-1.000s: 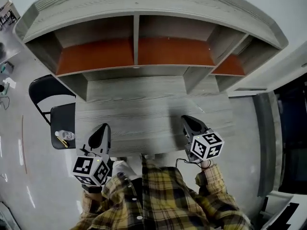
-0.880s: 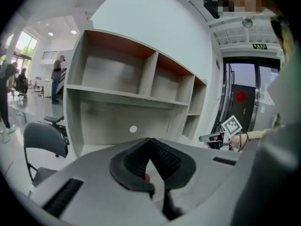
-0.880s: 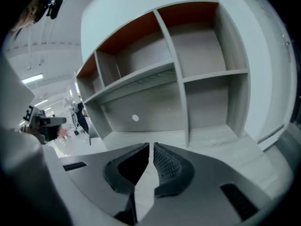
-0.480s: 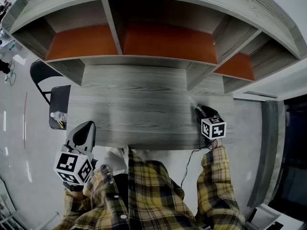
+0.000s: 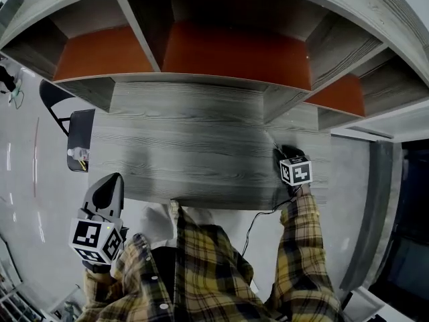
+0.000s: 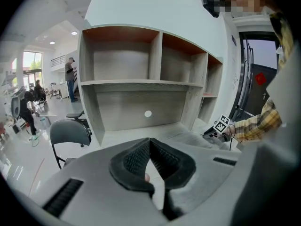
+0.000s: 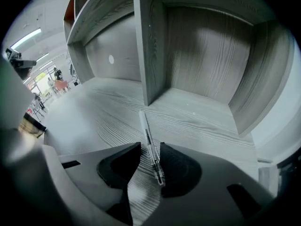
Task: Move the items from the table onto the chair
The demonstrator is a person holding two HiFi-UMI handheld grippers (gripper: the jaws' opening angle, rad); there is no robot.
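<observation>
Head view: the pen lies on the table at its right side, close under the shelf unit. The right hand-held gripper sits right at the pen's near end. The left hand-held gripper hangs off the table's near-left corner, well apart from the pen. The chair stands beside the table's left end, across the whole table from the pen; something small lies on its seat, too small to name. Left gripper view: the jaws meet at their tips with nothing held between them. The chair shows ahead and to the left, the table ahead and to the right. Right gripper view: the jaws stand apart and straddle the pen, which rests flat on the table. The pen's long axis runs almost straight away along the jaws, leaning slightly left at its far end. Its near end lies close against the inner edge of the right-hand jaw, with a wider gap on the other side. I judge the pen is not yet clamped. The right arm is plainly the nearer 1. Shutting the jaws across the pen's width looks like the next call, then a long carry left to the chair.
</observation>
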